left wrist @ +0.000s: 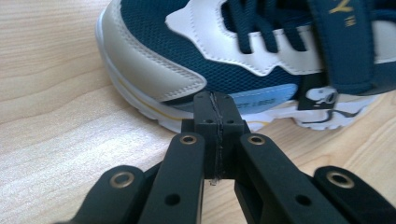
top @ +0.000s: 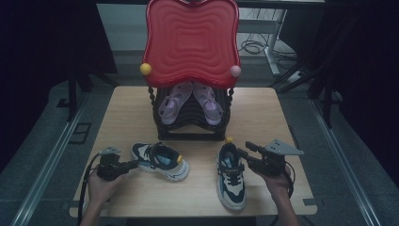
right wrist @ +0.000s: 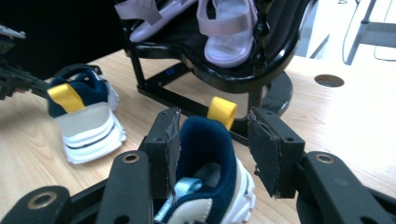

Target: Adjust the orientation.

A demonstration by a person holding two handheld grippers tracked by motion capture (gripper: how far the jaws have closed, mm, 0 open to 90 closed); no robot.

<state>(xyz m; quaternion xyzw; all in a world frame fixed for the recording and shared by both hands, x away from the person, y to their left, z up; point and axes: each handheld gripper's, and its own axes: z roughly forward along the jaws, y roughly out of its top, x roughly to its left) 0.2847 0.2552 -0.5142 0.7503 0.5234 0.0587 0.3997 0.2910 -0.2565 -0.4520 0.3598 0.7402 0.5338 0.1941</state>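
Note:
Two navy, white and grey sneakers lie on the wooden table (top: pixel 131 113). The left sneaker (top: pixel 160 160) points its toe left, and its yellow heel tab faces right. My left gripper (top: pixel 134 163) is shut with nothing between its jaws, its tips (left wrist: pixel 215 116) at the sole edge by the toe of that sneaker (left wrist: pixel 187 51). The right sneaker (top: pixel 231 176) has its toe toward the person. My right gripper (top: pixel 242 153) stands open, its pads (right wrist: pixel 170 140) on either side of the padded heel (right wrist: pixel 205 135) under the yellow loop.
A black shoe rack (top: pixel 190 125) with a red wavy top (top: pixel 190 42) stands at the back middle of the table. Two pink sandals (top: pixel 190 101) sit on its lower shelf. The other sneaker (right wrist: pixel 86 121) lies left in the right gripper view. A round hole (right wrist: pixel 329 80) marks the tabletop.

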